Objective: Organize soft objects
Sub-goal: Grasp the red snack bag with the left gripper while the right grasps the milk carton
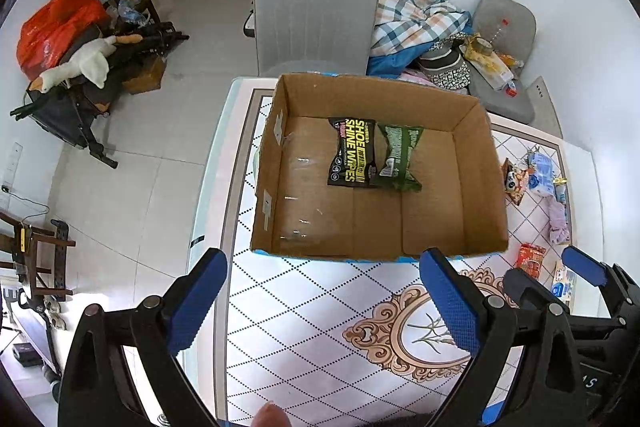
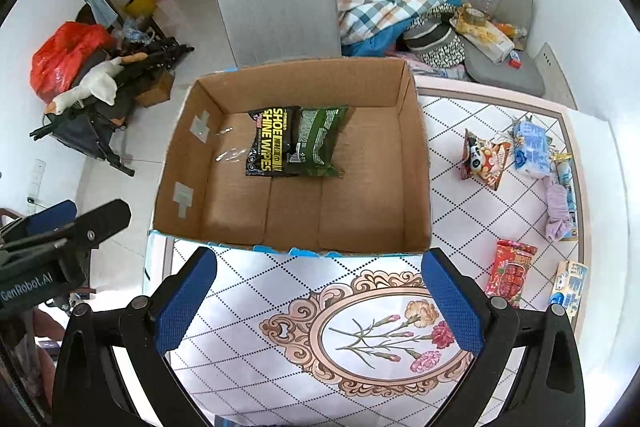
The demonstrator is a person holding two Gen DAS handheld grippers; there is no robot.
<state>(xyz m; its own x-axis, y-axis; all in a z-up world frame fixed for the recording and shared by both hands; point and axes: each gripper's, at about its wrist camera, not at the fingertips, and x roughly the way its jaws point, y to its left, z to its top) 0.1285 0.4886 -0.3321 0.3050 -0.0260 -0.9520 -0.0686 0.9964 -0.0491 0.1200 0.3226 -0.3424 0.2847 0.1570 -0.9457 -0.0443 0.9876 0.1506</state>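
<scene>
Table (image 2: 460,155): white cloth, diamond grid, floral medallion (image 2: 384,335) near the front edge. Cardboard box (image 2: 416,163) sits on it; inside lie a shoe shine wipes pack (image 2: 270,141) and a green pack (image 2: 318,141), touching. Loose packets (image 2: 508,271) rest on the cloth right of the box. Left gripper (image 1: 324,303) and right gripper (image 2: 318,303): jaws apart, holding nothing, over the near table edge. Grey chair (image 2: 276,11) behind the box; tiled floor (image 1: 132,155) to the left.

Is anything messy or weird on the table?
A bit. The green packet lies crooked, overlapping the shoe shine wipes pack in the cardboard box. The box's near edge looks torn, showing blue.
</scene>
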